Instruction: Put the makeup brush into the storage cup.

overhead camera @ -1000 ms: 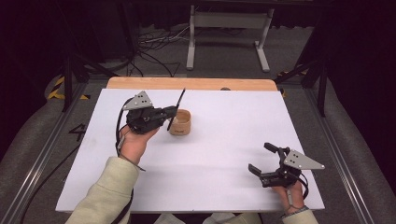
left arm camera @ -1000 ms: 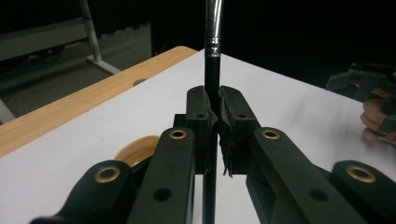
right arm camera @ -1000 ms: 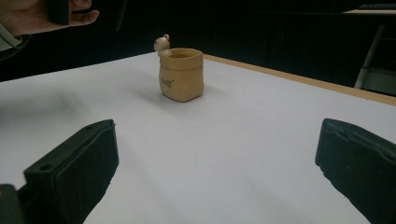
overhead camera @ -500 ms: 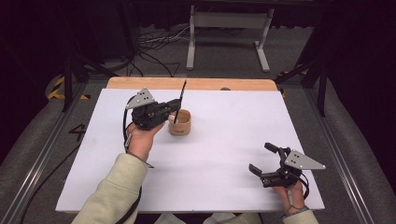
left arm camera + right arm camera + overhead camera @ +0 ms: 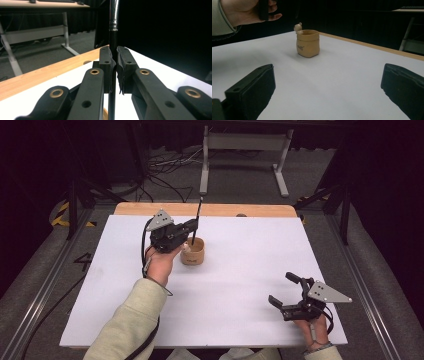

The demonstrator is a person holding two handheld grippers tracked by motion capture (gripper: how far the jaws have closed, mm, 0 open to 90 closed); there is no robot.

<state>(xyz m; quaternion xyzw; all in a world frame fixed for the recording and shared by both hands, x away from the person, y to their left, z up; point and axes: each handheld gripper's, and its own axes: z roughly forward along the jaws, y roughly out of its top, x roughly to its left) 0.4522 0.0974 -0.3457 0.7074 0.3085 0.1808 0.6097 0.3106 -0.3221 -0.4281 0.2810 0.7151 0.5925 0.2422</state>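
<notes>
A tan pot [image 5: 193,254] with a small bear figure on its rim stands on the white table top [image 5: 240,245], left of centre. My left gripper [image 5: 191,226] hovers just above the pot, shut on a thin black brush [image 5: 198,215] held nearly upright. The brush's lower end reaches the pot's mouth. In the left gripper view the pads [image 5: 123,65] clamp the brush's black handle [image 5: 113,42], with a metal ferrule above. Near the front right, my right gripper [image 5: 281,288] rests low and open, holding nothing. From the right gripper view, the pot [image 5: 308,44] stands ahead of the wide-apart right gripper [image 5: 329,85].
A wooden strip [image 5: 225,210] runs along the table's far edge. Beyond it stand a metal stand's legs [image 5: 240,150] and loose cables [image 5: 165,170] on the floor. Rails [image 5: 45,275] flank the table.
The left gripper has risen and moved away and slightly right with the brush, which now stands more upright over the pot. The right gripper has stayed still.
</notes>
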